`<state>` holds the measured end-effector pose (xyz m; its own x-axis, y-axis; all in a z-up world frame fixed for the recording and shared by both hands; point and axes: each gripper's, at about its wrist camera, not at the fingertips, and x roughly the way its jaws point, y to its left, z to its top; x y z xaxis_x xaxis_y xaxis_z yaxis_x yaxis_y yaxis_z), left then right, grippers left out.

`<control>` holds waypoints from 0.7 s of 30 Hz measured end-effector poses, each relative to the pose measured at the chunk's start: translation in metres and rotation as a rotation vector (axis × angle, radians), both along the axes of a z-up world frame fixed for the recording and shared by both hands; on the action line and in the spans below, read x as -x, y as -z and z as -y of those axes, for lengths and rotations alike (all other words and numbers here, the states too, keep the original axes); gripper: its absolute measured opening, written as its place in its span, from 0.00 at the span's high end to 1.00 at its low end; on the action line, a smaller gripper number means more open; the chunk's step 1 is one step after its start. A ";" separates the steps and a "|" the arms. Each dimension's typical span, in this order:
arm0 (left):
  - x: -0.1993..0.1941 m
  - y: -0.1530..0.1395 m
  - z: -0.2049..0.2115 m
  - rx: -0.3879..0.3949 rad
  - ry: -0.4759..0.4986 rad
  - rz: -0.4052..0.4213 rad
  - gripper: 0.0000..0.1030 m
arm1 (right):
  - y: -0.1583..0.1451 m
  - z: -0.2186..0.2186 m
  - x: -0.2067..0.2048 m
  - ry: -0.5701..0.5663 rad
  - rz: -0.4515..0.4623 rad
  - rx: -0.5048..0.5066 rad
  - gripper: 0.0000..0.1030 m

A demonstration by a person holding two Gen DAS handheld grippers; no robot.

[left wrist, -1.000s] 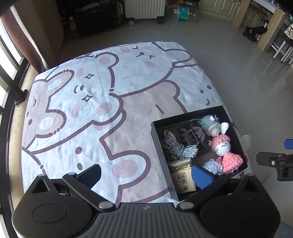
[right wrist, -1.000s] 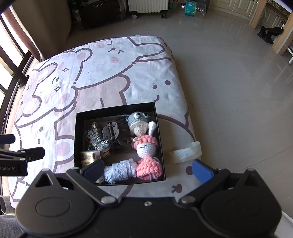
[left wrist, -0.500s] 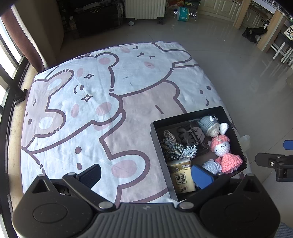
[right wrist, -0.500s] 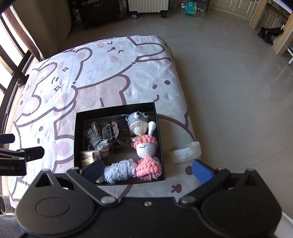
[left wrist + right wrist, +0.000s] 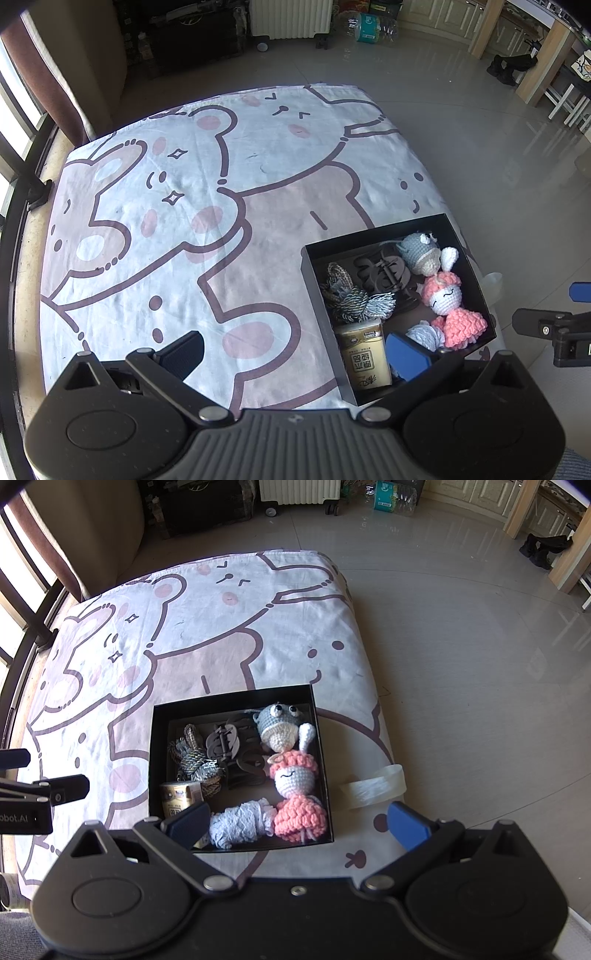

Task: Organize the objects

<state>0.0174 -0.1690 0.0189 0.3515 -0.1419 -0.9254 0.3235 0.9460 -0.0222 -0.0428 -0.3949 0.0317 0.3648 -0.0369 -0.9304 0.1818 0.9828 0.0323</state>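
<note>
Hovering above the surface (image 5: 207,635), both tongs gape wide and empty: the left tongs (image 5: 295,350) over its near edge, the right tongs (image 5: 295,823) over the black box (image 5: 236,698). That box sits at the near right corner, holding dolls (image 5: 291,775), yarn (image 5: 240,823), cord (image 5: 195,760) and a tissue pack (image 5: 364,354). A tape roll (image 5: 373,786) lies just beside it.

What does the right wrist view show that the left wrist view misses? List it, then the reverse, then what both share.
Only the right wrist view shows the whole clear tape roll on the cloth right of the box, and the grey doll's eyes.

Only the left wrist view shows the tissue pack's full printed front.

Both show the black box, the pink crochet doll, the tassel cords and the bear-print cloth. Both grippers are open and empty.
</note>
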 end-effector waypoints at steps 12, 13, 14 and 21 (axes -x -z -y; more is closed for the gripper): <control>0.001 0.000 0.001 0.002 -0.002 -0.001 0.00 | 0.001 0.000 0.001 0.001 -0.002 0.002 0.00; 0.001 0.000 0.001 0.003 -0.002 -0.002 0.00 | 0.001 0.000 0.001 0.001 -0.002 0.002 0.00; 0.001 0.000 0.001 0.004 -0.001 -0.002 0.00 | 0.001 0.001 0.001 0.001 -0.002 0.002 0.00; 0.001 0.000 0.001 0.004 -0.001 -0.002 0.00 | 0.001 0.000 0.001 0.001 -0.002 0.002 0.00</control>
<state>0.0166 -0.1697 0.0189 0.3495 -0.1450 -0.9256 0.3221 0.9463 -0.0266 -0.0436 -0.3951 0.0308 0.3627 -0.0393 -0.9311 0.1827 0.9827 0.0297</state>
